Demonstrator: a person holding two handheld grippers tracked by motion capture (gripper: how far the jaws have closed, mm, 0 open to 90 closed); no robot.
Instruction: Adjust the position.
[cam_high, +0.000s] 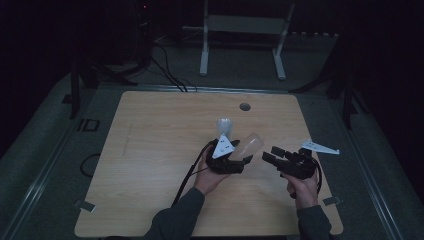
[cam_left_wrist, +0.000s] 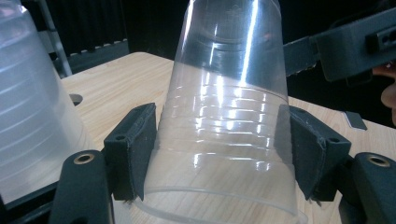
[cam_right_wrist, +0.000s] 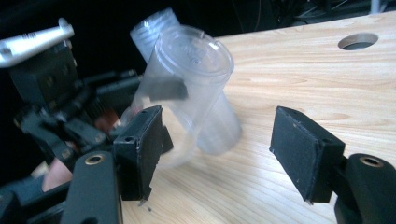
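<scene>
My left gripper (cam_high: 242, 156) is shut on a clear plastic cup (cam_high: 253, 144), held tilted just above the wooden table (cam_high: 150, 150) with its base pointing up and right. In the left gripper view both pads (cam_left_wrist: 135, 149) press on the wall of the cup (cam_left_wrist: 229, 107) near its rim. A second, frosted cup (cam_high: 224, 125) stands upside down just behind it, and shows at the left as the frosted cup (cam_left_wrist: 28, 102). My right gripper (cam_high: 272, 155) hovers to the right of the held cup, jaws apart. In the right gripper view my right gripper (cam_right_wrist: 215, 154) has nothing between its jaws, and the held cup (cam_right_wrist: 194, 56) lies beyond them.
A round cable hole (cam_high: 244, 106) sits near the table's far edge. A white metal frame (cam_high: 245, 30) stands on the floor behind the table. Cables run across the dark floor at the back left. Bare wood spreads left of the hands.
</scene>
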